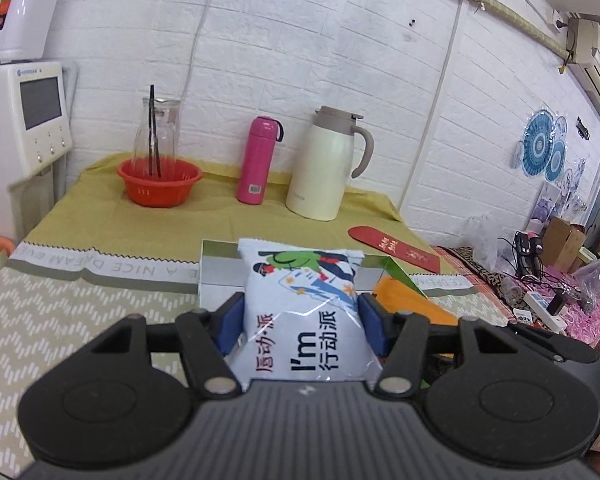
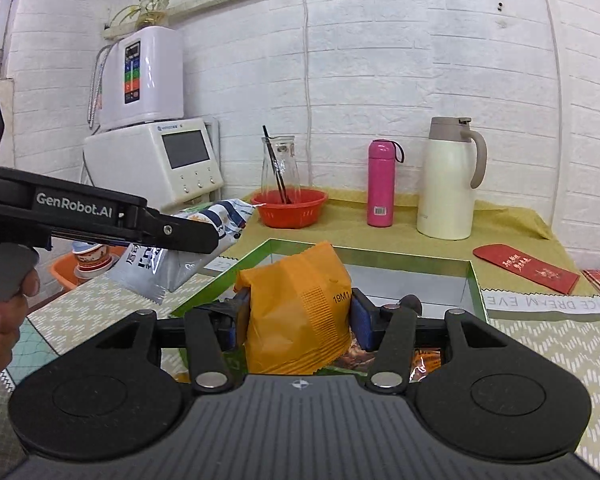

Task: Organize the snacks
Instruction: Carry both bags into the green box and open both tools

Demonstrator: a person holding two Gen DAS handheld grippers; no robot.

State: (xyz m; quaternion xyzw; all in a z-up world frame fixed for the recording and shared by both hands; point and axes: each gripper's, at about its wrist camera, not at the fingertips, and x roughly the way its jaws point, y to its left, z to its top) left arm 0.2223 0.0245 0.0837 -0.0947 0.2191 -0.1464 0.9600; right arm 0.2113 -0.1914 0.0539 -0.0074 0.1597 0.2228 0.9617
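Blue pads (image 1: 231, 320) of the left gripper (image 1: 300, 322) press both sides of a white snack packet (image 1: 306, 312), jaws about half open around it; packet is lifted clear of the desk (image 1: 80, 320), above the near-left corner of the green-rimmed box (image 2: 474, 280). From the right wrist camera this packet (image 2: 204, 236) hangs tilted from the left gripper (image 2: 196, 240), which a hand (image 2: 0, 320) holds by its grip.

Right gripper (image 2: 298, 316): 2 blue pads (image 2: 360, 320) clamp an orange snack packet (image 2: 300, 312), jaws wide. Packet stands upright over the box's near edge; more wrappers show below it, blurred.

Along the desk's far edge: red basket (image 1: 160, 182) with a glass jug (image 1: 156, 136) standing in it, pink flask (image 1: 258, 160), cream thermos jug (image 1: 324, 164). Red envelope (image 2: 526, 268) lies by the right edge, beside the box's far-right corner.
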